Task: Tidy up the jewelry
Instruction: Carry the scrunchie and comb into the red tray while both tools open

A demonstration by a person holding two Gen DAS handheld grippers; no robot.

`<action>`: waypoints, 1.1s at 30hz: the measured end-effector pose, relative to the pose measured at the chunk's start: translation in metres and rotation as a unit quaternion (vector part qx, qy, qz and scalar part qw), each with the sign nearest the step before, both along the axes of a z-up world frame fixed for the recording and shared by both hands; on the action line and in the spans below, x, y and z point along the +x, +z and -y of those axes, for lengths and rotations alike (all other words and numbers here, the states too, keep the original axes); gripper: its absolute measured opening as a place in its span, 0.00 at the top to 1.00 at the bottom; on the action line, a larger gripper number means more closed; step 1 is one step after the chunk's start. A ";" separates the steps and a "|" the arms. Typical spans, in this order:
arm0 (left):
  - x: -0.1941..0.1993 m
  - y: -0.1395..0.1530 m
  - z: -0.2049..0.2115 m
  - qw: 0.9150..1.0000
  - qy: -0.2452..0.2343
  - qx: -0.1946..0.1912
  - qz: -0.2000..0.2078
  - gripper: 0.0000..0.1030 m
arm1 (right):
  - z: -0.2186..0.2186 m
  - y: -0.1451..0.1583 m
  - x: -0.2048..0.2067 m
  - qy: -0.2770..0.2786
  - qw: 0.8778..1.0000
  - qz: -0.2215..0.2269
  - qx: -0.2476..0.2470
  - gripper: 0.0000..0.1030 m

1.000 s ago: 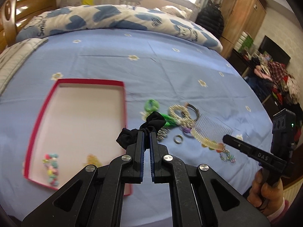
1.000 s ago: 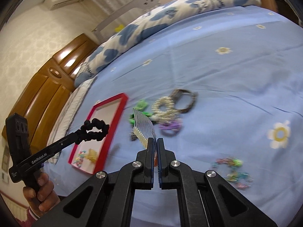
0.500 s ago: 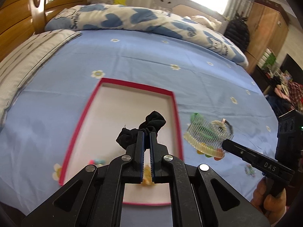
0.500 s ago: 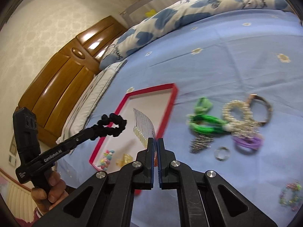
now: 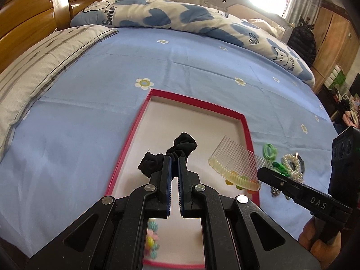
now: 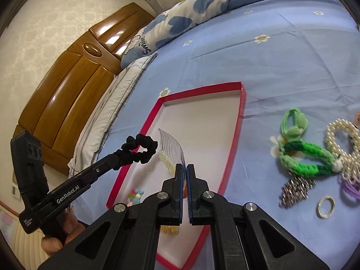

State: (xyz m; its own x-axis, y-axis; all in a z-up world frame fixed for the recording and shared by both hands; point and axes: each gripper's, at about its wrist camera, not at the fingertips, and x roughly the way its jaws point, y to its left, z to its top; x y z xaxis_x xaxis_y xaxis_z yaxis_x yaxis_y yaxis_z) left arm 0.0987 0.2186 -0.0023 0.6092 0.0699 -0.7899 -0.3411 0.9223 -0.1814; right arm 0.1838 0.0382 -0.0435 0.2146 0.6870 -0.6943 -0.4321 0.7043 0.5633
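My left gripper (image 5: 174,157) is shut on a black scrunchie (image 5: 171,155) and holds it above the red-rimmed white box (image 5: 195,103). My right gripper (image 6: 185,166) is shut on a clear hair comb (image 6: 171,150), also above the box (image 6: 202,90). The comb (image 5: 238,166) shows in the left wrist view over the box's right rim. The scrunchie (image 6: 137,149) shows in the right wrist view. A colourful bead piece (image 6: 136,194) lies in the box's near end.
On the blue sheet right of the box lie green hair ties (image 6: 303,153), a pearl bracelet (image 6: 344,135), a silver clip (image 6: 294,189), a ring (image 6: 326,207) and a purple tie (image 6: 351,189). A quilt (image 5: 180,18) and wooden headboard (image 5: 27,11) are behind.
Both grippers have moved left from the jewelry pile to over the box, carrying the scrunchie and the comb.
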 end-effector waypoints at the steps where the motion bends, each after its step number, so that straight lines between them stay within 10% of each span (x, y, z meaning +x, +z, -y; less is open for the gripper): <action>1: 0.004 -0.002 -0.001 1.000 -0.001 0.000 -0.002 0.96 | -0.003 -0.002 0.003 0.000 1.000 -0.003 0.001 0.98; 33: 0.025 -0.050 -0.005 0.997 -0.010 -0.023 -0.074 0.78 | -0.025 -0.035 0.032 0.005 0.998 -0.040 -0.043 0.83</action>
State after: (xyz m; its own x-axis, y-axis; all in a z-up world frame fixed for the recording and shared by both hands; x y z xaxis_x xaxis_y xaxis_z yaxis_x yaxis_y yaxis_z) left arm 0.1236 0.2232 -0.0521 0.4867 0.0193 -0.8734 -0.3481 0.9213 -0.1736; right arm 0.2156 0.0636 -0.0781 0.1502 0.6262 -0.7651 -0.3950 0.7474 0.5342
